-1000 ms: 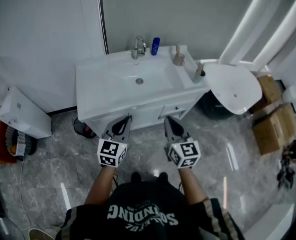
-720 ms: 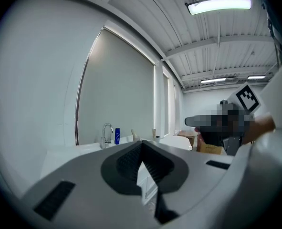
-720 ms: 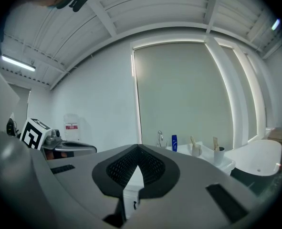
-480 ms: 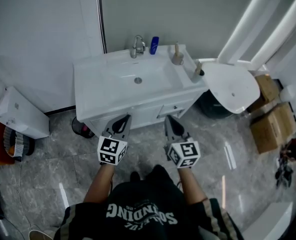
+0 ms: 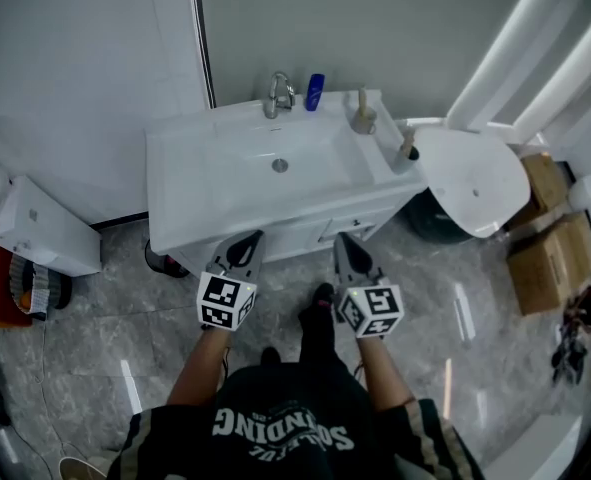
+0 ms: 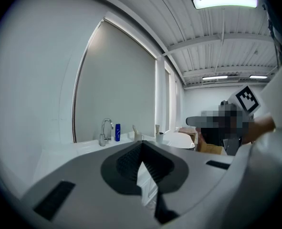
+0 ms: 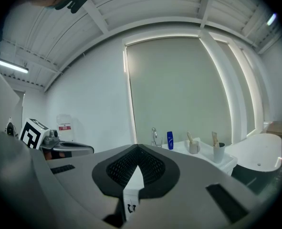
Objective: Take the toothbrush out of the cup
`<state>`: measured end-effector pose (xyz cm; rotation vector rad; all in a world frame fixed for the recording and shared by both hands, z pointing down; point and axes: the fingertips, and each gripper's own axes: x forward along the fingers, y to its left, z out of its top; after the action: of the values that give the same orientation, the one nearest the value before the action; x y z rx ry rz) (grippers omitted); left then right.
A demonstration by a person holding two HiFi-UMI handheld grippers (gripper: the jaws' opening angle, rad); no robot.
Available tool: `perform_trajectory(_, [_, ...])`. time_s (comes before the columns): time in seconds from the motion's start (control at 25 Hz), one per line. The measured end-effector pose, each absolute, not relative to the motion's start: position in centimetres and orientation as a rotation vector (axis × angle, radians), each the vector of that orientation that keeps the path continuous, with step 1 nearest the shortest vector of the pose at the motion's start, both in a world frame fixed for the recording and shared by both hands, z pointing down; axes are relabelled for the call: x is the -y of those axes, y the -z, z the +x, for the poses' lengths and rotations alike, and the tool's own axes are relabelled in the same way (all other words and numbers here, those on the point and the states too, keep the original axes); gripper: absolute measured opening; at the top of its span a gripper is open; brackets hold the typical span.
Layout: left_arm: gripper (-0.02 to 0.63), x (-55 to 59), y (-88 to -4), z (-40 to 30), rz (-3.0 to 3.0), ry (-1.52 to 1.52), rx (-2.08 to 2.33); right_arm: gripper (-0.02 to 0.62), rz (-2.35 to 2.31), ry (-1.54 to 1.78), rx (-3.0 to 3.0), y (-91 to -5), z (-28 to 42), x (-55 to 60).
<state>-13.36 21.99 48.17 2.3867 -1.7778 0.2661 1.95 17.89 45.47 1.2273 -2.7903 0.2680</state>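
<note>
A white washbasin (image 5: 225,183) stands against the wall ahead. On its right ledge are two cups, each with a stick-like brush upright in it: a beige cup (image 5: 363,120) (image 7: 193,147) (image 6: 137,136) further back and a grey cup (image 5: 405,155) (image 7: 218,152) (image 6: 159,138) near the front corner. My left gripper (image 5: 249,238) (image 6: 141,146) and right gripper (image 5: 343,239) (image 7: 137,150) hover side by side in front of the vanity, well short of the cups. Both are shut with nothing in them.
A chrome tap (image 5: 278,95) and a blue bottle (image 5: 315,91) stand at the basin's back edge. A white bathtub (image 5: 472,180) lies to the right, with cardboard boxes (image 5: 547,258) beyond it. A white box (image 5: 40,230) sits on the floor at left.
The person has stepped toward the basin, one foot now forward between the grippers. Both grippers have come a little closer to the vanity front and stay shut.
</note>
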Motion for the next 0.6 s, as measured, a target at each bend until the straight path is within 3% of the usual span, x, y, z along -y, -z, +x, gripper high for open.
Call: perform_trajectory(0.6, [-0.002,-3.9,-48.6,-11.0,2.354,-0.308,1.779,-0.005,1.17,-0.307,2.766,-46.5,2.5,1.8])
